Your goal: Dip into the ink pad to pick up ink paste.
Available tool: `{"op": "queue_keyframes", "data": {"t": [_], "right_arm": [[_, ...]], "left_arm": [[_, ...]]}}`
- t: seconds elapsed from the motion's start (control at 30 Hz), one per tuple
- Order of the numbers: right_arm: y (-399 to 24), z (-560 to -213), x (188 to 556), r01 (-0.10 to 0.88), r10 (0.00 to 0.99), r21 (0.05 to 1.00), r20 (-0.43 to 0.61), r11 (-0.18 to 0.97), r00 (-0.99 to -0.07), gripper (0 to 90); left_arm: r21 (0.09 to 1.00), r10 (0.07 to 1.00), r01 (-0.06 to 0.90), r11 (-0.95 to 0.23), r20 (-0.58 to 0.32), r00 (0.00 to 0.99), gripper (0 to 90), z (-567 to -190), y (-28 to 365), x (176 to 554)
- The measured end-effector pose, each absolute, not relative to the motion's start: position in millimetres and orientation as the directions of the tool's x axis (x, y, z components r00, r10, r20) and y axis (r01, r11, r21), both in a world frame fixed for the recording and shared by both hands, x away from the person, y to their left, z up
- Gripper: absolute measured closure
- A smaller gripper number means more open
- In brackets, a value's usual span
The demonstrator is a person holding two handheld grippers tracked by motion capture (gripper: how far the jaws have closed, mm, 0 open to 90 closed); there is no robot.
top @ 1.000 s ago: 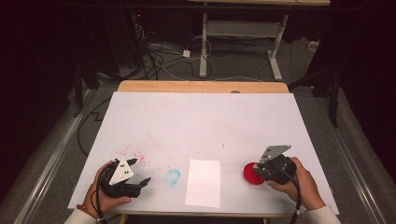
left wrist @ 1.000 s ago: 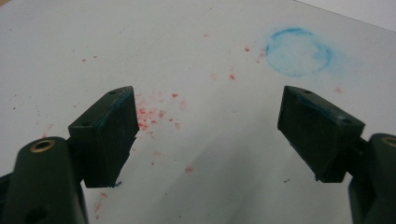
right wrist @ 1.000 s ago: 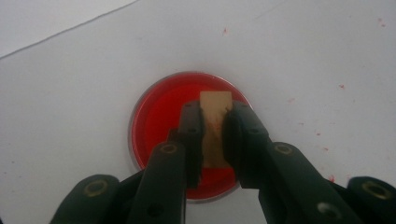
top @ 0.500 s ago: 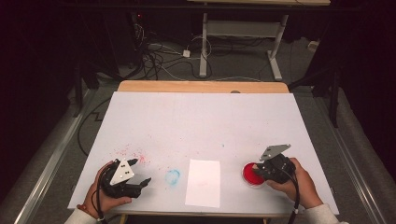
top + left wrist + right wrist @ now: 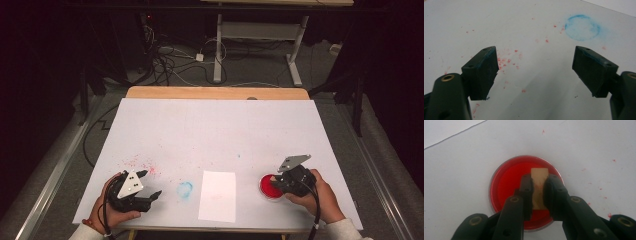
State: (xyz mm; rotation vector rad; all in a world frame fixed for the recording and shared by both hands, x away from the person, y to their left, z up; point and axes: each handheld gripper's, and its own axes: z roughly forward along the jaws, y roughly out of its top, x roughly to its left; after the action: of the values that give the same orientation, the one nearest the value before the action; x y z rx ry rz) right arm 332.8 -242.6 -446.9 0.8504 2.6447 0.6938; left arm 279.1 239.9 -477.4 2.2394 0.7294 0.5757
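Note:
A shallow round dish of red paint (image 5: 509,180) sits on the white table cover near the front right (image 5: 268,190). My right gripper (image 5: 539,187) is shut on a small tan wooden block (image 5: 539,175), held over the dish's middle. Whether the block's lower end touches the paint I cannot tell. In the high view the right gripper (image 5: 274,181) hangs over the dish's right side. My left gripper (image 5: 534,67) stands open with nothing between its fingers, low over red specks (image 5: 506,60); in the high view the left gripper (image 5: 151,183) is at the front left.
A white sheet of paper (image 5: 218,196) lies between the two hands near the front edge. A faint blue ring print (image 5: 185,189) marks the cover just left of it (image 5: 582,27). The white table cover (image 5: 215,130) stretches back to a wooden edge (image 5: 215,93).

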Motion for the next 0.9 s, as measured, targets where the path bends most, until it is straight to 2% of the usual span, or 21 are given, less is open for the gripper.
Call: {"op": "queue_keyframes", "data": {"t": [0.5, 0.9], "right_arm": [[-244.4, -448.8, 333.2, 0.486, 0.617, 0.533, -0.089, 0.693, -0.782, 76.2], [-240.9, -446.8, 331.4, 0.471, 0.607, 0.518, -0.123, 0.714, -0.785, 76.1]], "left_arm": [[0.728, 0.653, 0.347, -0.592, 0.180, 0.735, 20.0, -478.6, 239.3, 282.6], [0.729, 0.636, 0.339, -0.594, 0.168, 0.754, 19.9, -481.8, 240.7, 287.8]]}}
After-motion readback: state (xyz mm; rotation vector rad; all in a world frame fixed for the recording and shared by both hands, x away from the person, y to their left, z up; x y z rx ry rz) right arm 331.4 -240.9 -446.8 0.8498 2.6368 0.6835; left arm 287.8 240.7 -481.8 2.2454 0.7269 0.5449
